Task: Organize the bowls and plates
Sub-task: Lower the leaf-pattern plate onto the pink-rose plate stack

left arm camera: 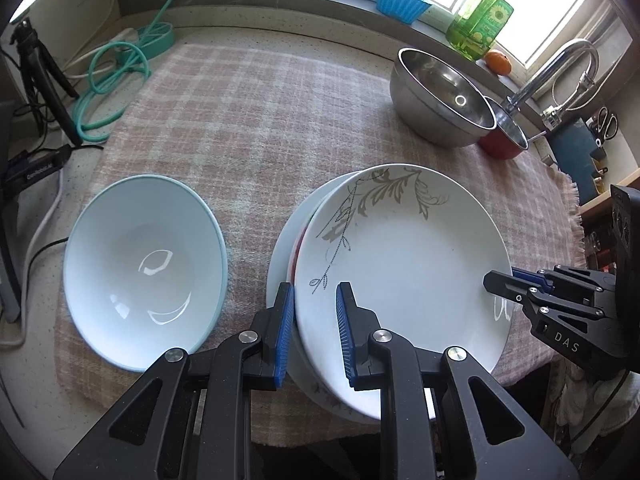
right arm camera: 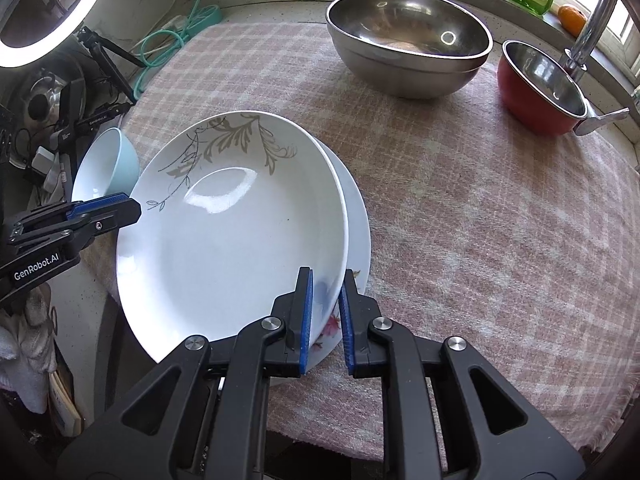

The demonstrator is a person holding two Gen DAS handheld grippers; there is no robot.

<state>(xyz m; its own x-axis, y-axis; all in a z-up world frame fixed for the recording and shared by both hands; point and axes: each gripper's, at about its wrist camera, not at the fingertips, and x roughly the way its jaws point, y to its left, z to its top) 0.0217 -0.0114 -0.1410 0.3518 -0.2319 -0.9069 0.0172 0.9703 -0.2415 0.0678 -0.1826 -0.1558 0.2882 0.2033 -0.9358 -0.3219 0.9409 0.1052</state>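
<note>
I'm looking down on a pink checked cloth [left arm camera: 248,120] covering the counter; its near edge is cut off by my gripper bodies in both views.

Steel mixing bowl [right arm camera: 408,40] sits at 1 o'clock on the cloth, with the red pot [right arm camera: 540,88] just beside it. The left view hides most of that pot behind the bowl; the right view shows its whole rim and handle stub.

Leaf-pattern plate [left arm camera: 400,264] is the top of a stack near the cloth's 6 o'clock edge, tilted and offset on the plates under it [right arm camera: 358,216]. How many are underneath I can't tell; only rim slivers and a bit of flower print show.

Pale blue bowl [left arm camera: 144,264] stands at 9 o'clock of the stack, apart from it. The left view shows it whole; in the right view it's mostly hidden behind the plate and the left gripper.

Left gripper [left arm camera: 314,334] is clamped on the leaf plate's rim at its 8 o'clock side, one pad on top, the other outside the edge.

Right gripper [right arm camera: 326,320] straddles the same plate's rim at 5 o'clock. Gap is narrow; whether the pads actually press the rim is hard to make out, but I read it as clamped.

Soap bottle [left arm camera: 480,20] on the sill is cropped in the right view.
</note>
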